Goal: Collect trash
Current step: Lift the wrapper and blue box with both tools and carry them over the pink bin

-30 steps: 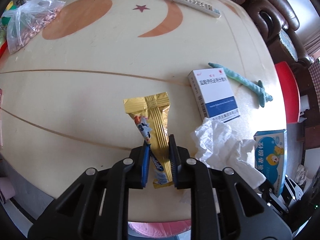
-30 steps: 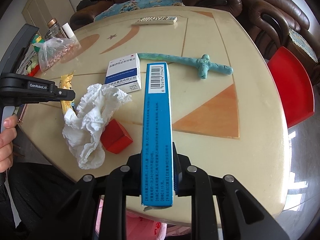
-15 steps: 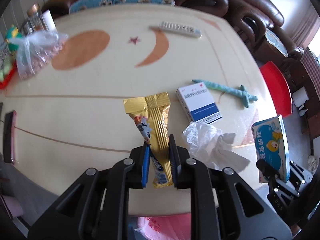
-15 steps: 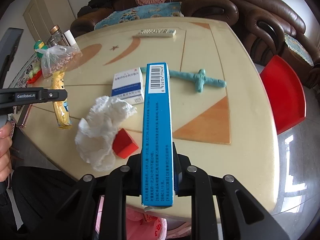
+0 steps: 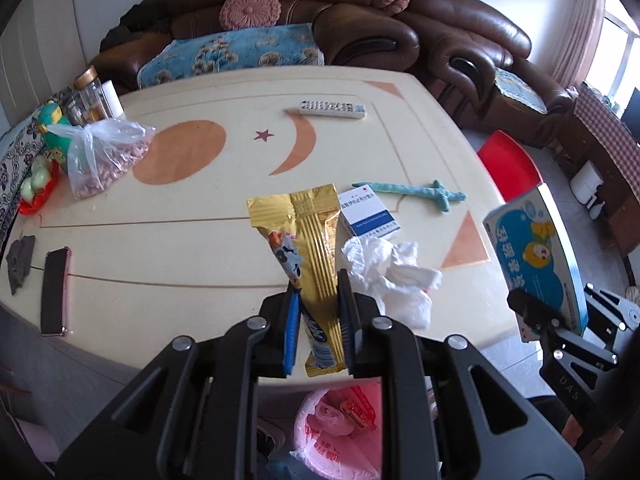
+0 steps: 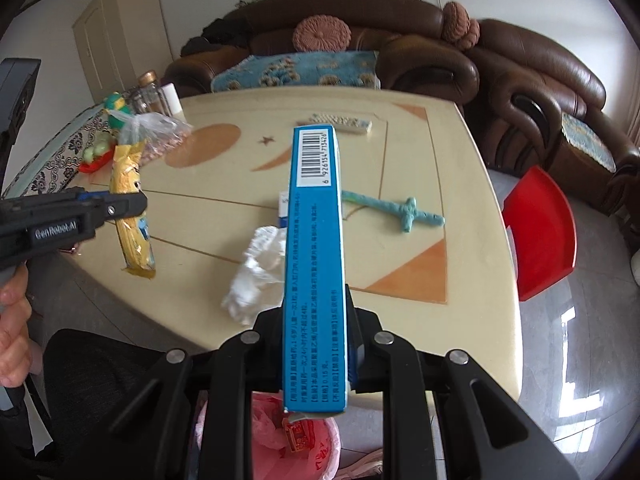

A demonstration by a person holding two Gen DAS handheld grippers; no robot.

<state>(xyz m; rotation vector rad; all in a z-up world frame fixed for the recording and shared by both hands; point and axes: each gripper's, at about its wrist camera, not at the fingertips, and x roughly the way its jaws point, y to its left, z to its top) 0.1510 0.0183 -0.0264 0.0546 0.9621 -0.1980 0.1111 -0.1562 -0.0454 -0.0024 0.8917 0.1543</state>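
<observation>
My left gripper (image 5: 318, 332) is shut on a gold snack wrapper (image 5: 308, 248), held in the air above the table's near edge; the wrapper also shows in the right wrist view (image 6: 132, 208). My right gripper (image 6: 316, 344) is shut on a blue medicine box (image 6: 314, 248), which also shows in the left wrist view (image 5: 536, 252). A pink-lined trash bin (image 5: 340, 428) with a red scrap in it stands on the floor below both grippers and shows in the right wrist view (image 6: 280, 432). A crumpled white tissue (image 5: 392, 276) lies on the table.
On the round cream table (image 5: 160, 248) lie a white-and-blue medicine box (image 5: 368, 216), a teal clay sword (image 5: 412, 194), a remote (image 5: 332, 109), a bag of peanuts (image 5: 100, 156) and a phone (image 5: 54, 292). A red chair (image 6: 540, 232) stands right; brown sofas stand behind.
Both grippers have lifted up and pulled back from the table with their items. The pink trash bin has come into view below them.
</observation>
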